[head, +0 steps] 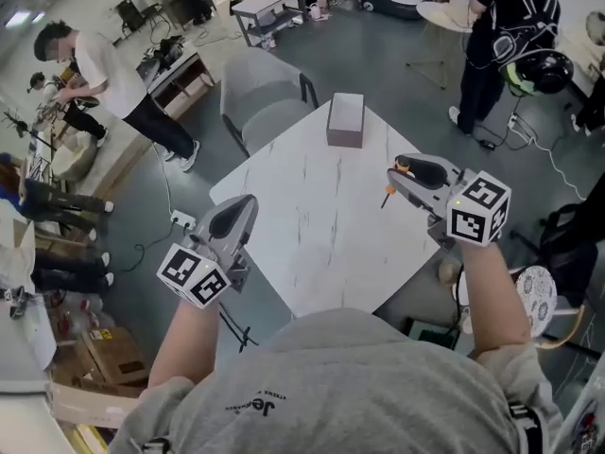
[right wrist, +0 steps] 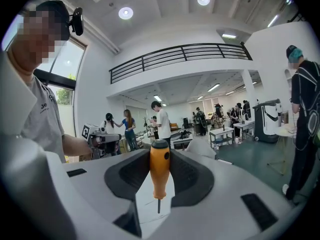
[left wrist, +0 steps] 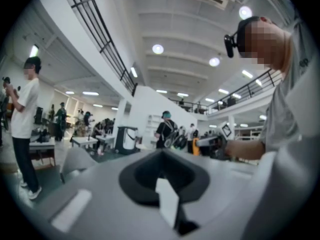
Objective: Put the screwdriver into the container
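A small grey box, the container (head: 345, 119), stands at the far corner of the white marble table (head: 321, 244). My right gripper (head: 405, 180) hovers over the table's right edge, shut on the screwdriver (head: 401, 167). In the right gripper view the screwdriver's orange handle (right wrist: 160, 171) stands upright between the pads, its thin shaft pointing down. My left gripper (head: 236, 218) hangs over the table's left edge. Its jaws meet at the tip with nothing between them (left wrist: 162, 156). Each gripper shows small in the other's view: the right gripper (left wrist: 210, 143) and the left gripper (right wrist: 102, 139).
A grey chair (head: 269, 102) stands behind the table's far left side. A person in black (head: 501, 36) stands at the far right, another in a white shirt (head: 104, 74) at the far left. A power strip (head: 181, 220) and cardboard boxes (head: 104, 353) lie on the floor at left.
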`<action>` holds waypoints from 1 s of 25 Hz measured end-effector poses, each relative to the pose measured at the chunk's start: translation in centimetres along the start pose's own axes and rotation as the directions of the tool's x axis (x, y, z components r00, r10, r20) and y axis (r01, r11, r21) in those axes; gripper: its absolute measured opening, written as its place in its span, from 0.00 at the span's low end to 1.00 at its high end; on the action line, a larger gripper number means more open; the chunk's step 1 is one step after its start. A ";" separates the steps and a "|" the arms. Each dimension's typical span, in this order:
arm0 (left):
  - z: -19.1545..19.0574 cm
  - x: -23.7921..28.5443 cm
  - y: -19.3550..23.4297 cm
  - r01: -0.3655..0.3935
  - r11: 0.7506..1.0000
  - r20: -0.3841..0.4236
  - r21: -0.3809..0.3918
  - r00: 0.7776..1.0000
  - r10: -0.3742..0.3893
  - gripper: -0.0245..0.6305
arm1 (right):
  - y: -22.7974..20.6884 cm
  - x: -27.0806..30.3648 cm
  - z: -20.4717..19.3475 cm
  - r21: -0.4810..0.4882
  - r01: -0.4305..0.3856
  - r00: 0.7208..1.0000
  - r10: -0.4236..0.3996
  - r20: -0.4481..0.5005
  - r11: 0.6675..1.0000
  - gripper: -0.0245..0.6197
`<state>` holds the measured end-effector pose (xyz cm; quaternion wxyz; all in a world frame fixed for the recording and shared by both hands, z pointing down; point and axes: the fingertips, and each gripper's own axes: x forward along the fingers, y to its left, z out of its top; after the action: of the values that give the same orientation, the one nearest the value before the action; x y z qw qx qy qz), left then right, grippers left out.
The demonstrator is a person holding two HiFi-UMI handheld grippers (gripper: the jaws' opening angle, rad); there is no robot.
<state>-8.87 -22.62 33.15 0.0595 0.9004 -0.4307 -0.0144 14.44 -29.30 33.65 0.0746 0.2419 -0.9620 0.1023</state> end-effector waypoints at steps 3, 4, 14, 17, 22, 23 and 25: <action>-1.7 1.1 2.7 0.040 0.999 -0.006 -0.008 0.999 -0.040 0.04 | -0.2 1.7 -1.3 0.035 0.054 0.998 -0.053 -0.031 0.998 0.22; -2.2 1.5 3.5 0.055 0.998 -0.006 -0.012 0.998 -0.055 0.04 | -0.3 2.2 -1.7 0.042 0.071 0.997 -0.069 -0.044 0.997 0.22; -4.8 6.0 9.3 0.102 0.994 -0.011 -0.026 0.995 -0.102 0.04 | -3.8 8.1 -1.8 0.026 0.108 0.983 -0.103 -0.150 0.994 0.22; -5.0 7.5 10.1 0.107 0.994 -0.016 -0.016 0.994 -0.107 0.04 | -5.6 9.5 -1.7 0.028 0.106 0.982 -0.100 -0.160 0.994 0.22; -5.4 10.8 10.8 0.126 0.992 -0.026 0.001 0.992 -0.126 0.04 | -9.5 11.5 -1.4 0.061 0.118 0.982 -0.107 -0.155 0.991 0.22; -5.6 11.5 10.9 0.129 0.992 -0.029 0.004 0.991 -0.129 0.04 | -10.3 11.9 -1.4 0.066 0.120 0.982 -0.108 -0.156 0.991 0.22; -6.2 12.9 11.3 0.134 0.991 -0.038 0.009 0.990 -0.133 0.04 | -12.0 12.9 -1.7 0.069 0.124 0.980 -0.112 -0.163 0.990 0.22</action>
<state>-8.99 -39.08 40.96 0.0612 0.9277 -0.3684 0.0007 9.16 -45.04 39.70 0.1475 0.2924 -0.9322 0.1544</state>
